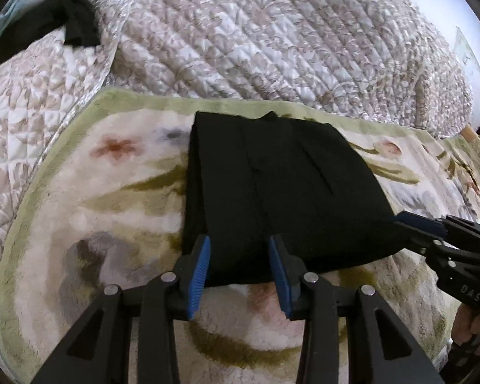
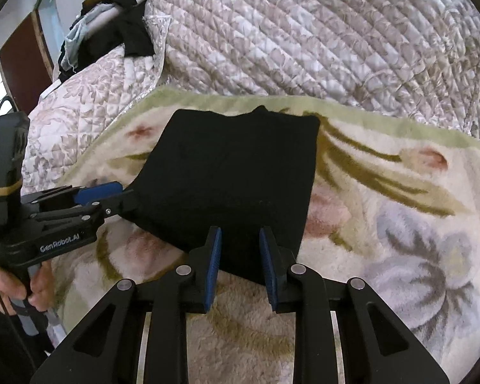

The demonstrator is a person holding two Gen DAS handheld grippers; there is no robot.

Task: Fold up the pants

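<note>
Both my left gripper [image 1: 240, 256] and right gripper [image 2: 240, 249] stand parted over the folded black fabric pants' [image 1: 272, 185] near edge; I should pinch both corners evenly.

Quilt [image 1: 272, 32] walling behind, blanket [image 1: 80, 208] open sideways

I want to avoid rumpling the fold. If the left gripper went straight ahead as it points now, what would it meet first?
The folded black pants: the left gripper has its open jaws at their near edge, so it would likely push into them at once, though height above the fabric is unclear.
</note>
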